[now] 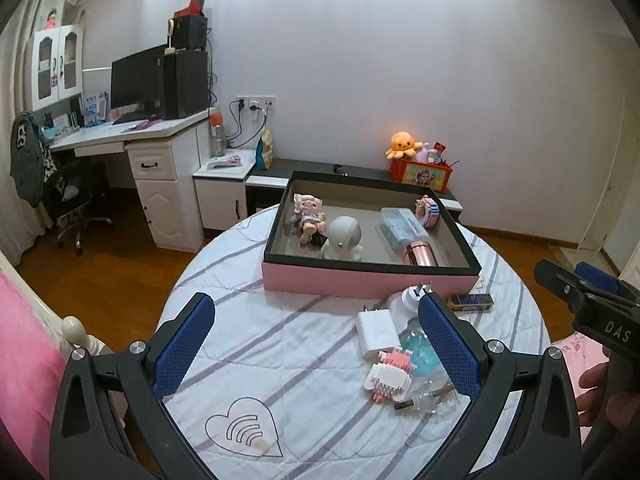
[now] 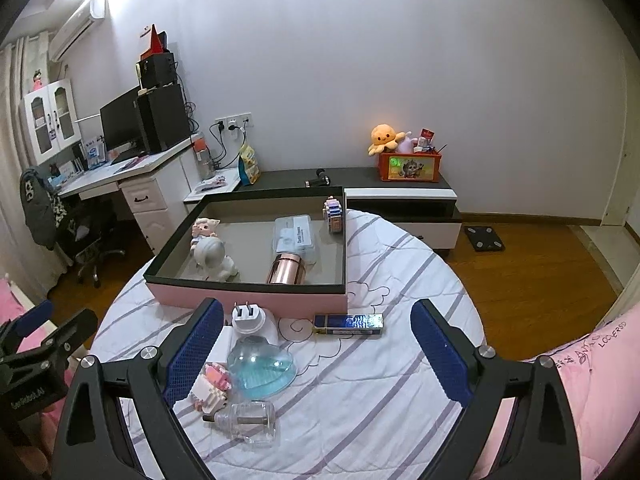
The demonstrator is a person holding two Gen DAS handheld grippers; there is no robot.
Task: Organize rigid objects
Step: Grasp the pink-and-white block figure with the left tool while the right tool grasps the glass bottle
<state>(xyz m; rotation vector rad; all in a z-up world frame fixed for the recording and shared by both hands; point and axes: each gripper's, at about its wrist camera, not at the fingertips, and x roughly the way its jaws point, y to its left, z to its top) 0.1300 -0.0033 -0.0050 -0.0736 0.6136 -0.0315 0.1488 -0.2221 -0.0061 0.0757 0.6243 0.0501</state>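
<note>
A pink box with a dark rim (image 1: 360,282) (image 2: 248,300) lies on the round striped table and holds a doll, a white round figure (image 1: 343,240) (image 2: 214,258), a clear case, a copper cylinder (image 2: 287,268) and a small block toy. In front of it lie a white plug (image 2: 249,318), a white charger (image 1: 378,332), a blue heart-shaped bottle (image 2: 262,368), a pink and white brick toy (image 1: 386,376), a clear glass bottle (image 2: 250,422) and a blue lighter (image 2: 348,323). My left gripper (image 1: 316,344) is open above the cloth. My right gripper (image 2: 316,354) is open too, empty.
The table's edge (image 2: 460,280) drops to a wood floor. Behind stand a low cabinet (image 2: 400,194) with a toy crate, a desk with a monitor (image 1: 138,80) and a chair. Pink bedding (image 2: 600,380) lies at the right.
</note>
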